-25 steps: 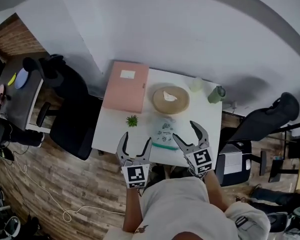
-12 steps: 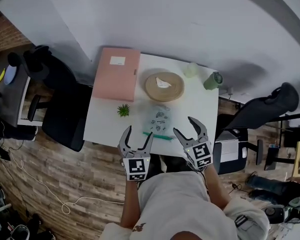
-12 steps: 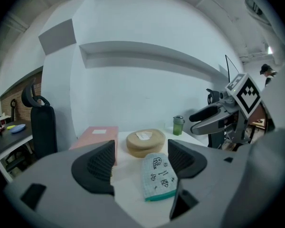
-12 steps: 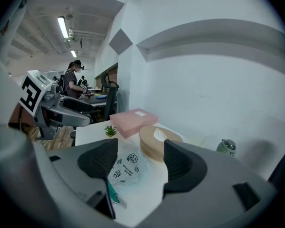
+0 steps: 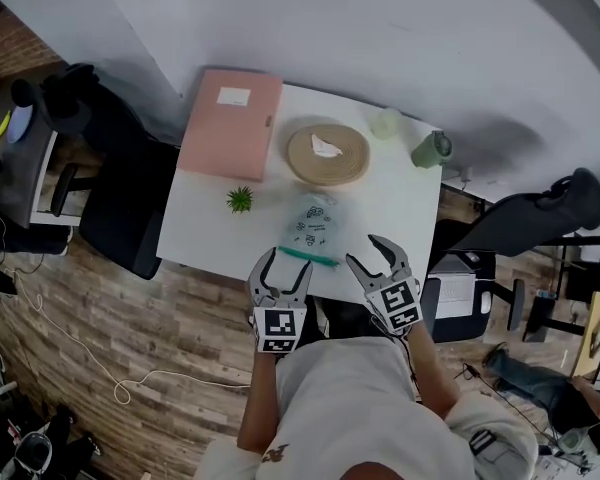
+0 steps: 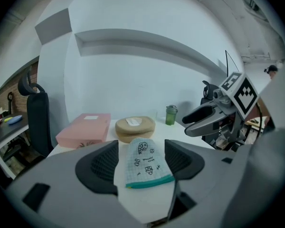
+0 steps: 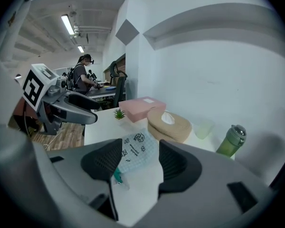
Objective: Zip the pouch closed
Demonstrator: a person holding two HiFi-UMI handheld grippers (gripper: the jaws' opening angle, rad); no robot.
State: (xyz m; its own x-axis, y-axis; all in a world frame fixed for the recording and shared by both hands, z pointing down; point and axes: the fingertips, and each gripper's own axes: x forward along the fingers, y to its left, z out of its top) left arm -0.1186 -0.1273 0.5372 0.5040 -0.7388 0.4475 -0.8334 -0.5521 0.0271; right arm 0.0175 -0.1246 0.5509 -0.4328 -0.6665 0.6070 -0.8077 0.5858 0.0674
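Observation:
A pale checked pouch (image 5: pixel 310 226) with small cartoon prints lies flat on the white table (image 5: pixel 205 243), its teal zipper edge (image 5: pixel 308 256) facing the near edge. My left gripper (image 5: pixel 282 266) hovers at that edge, just left of the zipper's near end. The pouch (image 6: pixel 145 163) shows beyond its jaws without touching the pads. My right gripper (image 5: pixel 368 254) hangs to the right of the pouch (image 7: pixel 137 151), also apart from it. Both pairs of jaws are closing with nothing pressed between them.
Behind the pouch stand a round tan basket (image 5: pixel 326 155), a pink box (image 5: pixel 230 123), a small green plant (image 5: pixel 240 200), a clear cup (image 5: pixel 385 122) and a green bottle (image 5: pixel 432 150). Black chairs (image 5: pixel 120 208) flank the table on the wooden floor.
Both grippers have come down and forward to the table's near edge by the pouch. Their jaws have narrowed.

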